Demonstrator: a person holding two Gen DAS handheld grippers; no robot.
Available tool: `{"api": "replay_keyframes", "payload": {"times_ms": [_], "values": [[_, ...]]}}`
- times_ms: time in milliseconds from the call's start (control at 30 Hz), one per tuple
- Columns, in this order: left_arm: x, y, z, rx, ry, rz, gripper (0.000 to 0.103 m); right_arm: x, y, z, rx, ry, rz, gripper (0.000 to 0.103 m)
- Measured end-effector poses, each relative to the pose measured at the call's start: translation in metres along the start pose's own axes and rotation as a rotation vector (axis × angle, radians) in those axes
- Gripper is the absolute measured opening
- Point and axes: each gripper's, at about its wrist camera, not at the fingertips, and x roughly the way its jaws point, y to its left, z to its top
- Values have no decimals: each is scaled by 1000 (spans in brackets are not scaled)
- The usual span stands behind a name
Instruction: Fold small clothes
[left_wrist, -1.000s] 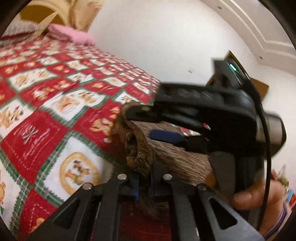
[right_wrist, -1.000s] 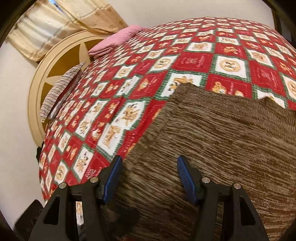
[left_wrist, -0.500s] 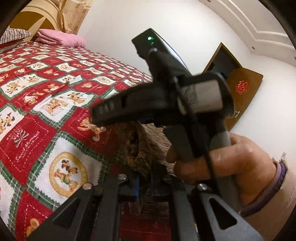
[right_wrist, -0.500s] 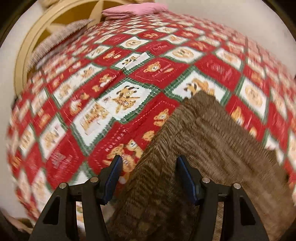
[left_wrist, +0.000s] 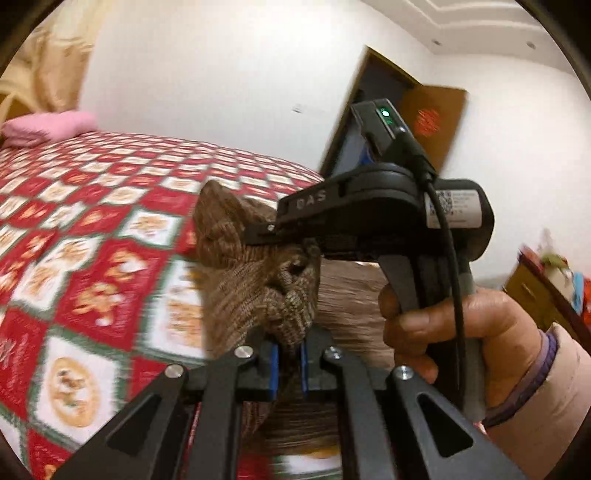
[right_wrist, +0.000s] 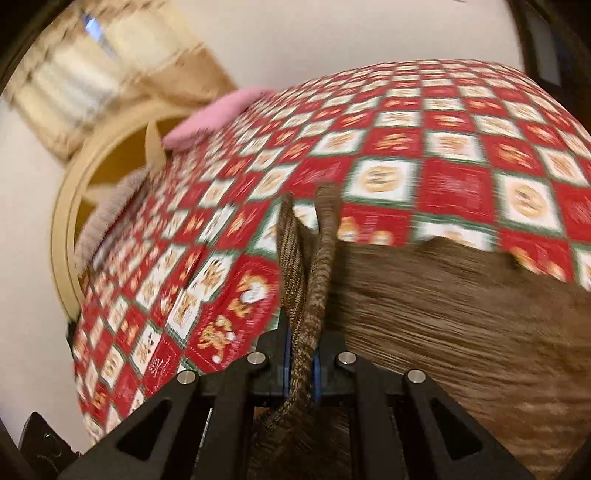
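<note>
A brown knitted garment (left_wrist: 251, 273) lies on a bed with a red, white and green checked cover (left_wrist: 92, 258). My left gripper (left_wrist: 288, 363) is shut on a bunched edge of the garment and holds it lifted. The right gripper's body (left_wrist: 388, 218) shows in the left wrist view, held by a hand (left_wrist: 461, 325), its fingers gripping the same raised fabric. In the right wrist view my right gripper (right_wrist: 300, 360) is shut on a folded edge of the brown garment (right_wrist: 443, 314), which spreads out to the right over the cover (right_wrist: 406, 155).
A pink pillow (left_wrist: 48, 127) lies at the head of the bed, near a round cream headboard (right_wrist: 74, 206) and curtains (right_wrist: 110, 74). An open wooden door (left_wrist: 424, 122) stands behind the bed. A cabinet with coloured things (left_wrist: 546, 280) is at the right.
My right gripper was open over the garment and has shut on its edge. Both grippers have lifted the fabric, and the right gripper's body has swung to the right in the left wrist view.
</note>
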Motion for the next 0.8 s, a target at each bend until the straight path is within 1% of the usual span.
{"api": "replay_keyframes", "payload": {"times_ms": [100,167,233,300,333,367,433,533,600,633,700,800], "values": [[13,-26,-8,51,56,-48,8,-33,-38,-15,65,-51,-10,8],[25,-44,-17,86,104,-67,8,-50,-66,-33,120,-69,-28,8],[40,-56,-29,115,170,-79,8,-56,-91,-52,168,-67,-49,8],[54,-62,-40,115,236,-72,8,-54,-110,-70,210,-53,-64,8],[60,-62,-44,110,268,-65,8,-52,-118,-76,233,-52,-51,8],[64,-60,-45,100,283,-61,8,-52,-123,-81,252,-71,-21,8],[63,-58,-42,73,285,-71,8,-52,-128,-83,274,-90,10,8],[66,-53,-39,68,282,-69,8,-50,-129,-81,293,-87,39,10],[66,-57,-42,78,279,-62,8,-50,-139,-79,363,-78,90,13],[63,-57,-44,79,279,-61,9,-48,-146,-78,423,-77,126,14],[63,-58,-44,70,279,-64,10,-43,-153,-74,486,-81,166,14],[65,-52,-44,45,281,-74,11,-34,-149,-66,461,-88,176,14]]}}
